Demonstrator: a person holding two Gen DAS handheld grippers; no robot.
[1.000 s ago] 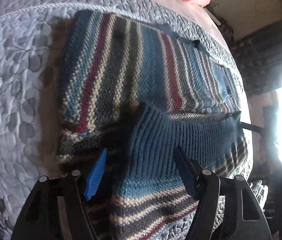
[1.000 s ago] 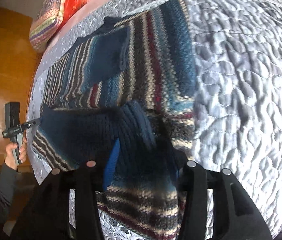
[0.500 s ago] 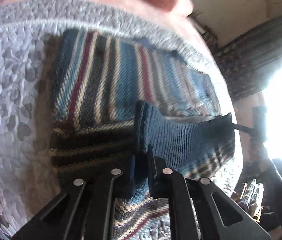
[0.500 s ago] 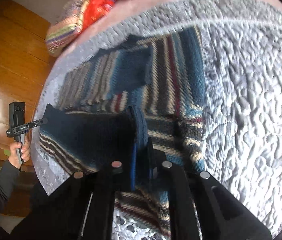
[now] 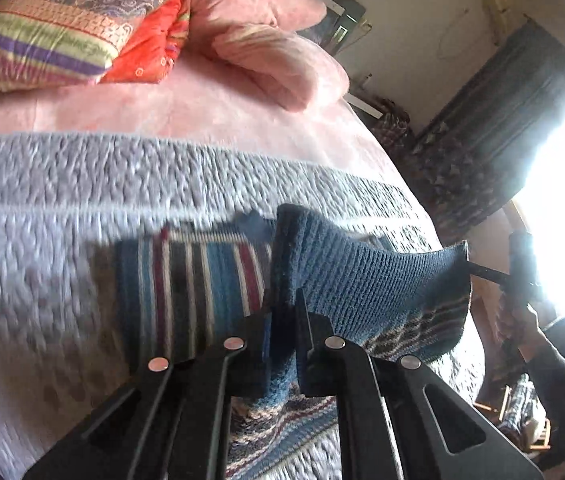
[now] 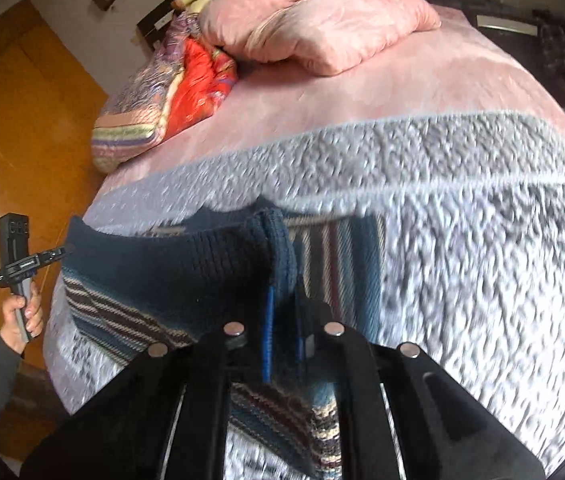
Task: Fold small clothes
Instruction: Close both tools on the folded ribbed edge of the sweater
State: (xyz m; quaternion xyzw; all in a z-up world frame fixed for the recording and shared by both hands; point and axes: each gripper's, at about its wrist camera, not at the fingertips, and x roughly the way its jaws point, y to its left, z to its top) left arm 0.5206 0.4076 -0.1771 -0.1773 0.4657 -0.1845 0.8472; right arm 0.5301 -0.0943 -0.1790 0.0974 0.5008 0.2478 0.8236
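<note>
With both corners lifted, the fold needs the hem carried level toward the collar, kept taut, then lowered flat. Left hand-held gripper [image 5: 282, 334]: jaws pinched on the ribbed hem of the striped sweater [image 5: 198, 280]. Right hand-held gripper [image 6: 284, 332]: likewise clamped on the hem. Sweater's lower half raised; the rest lies on the grey quilt [image 5: 62, 200] covering the bed.

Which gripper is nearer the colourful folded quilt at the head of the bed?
Left. The left gripper clamps the sweater hem on the quilt side of the bed; the right gripper clamps the hem's other end, across the bed.
</note>
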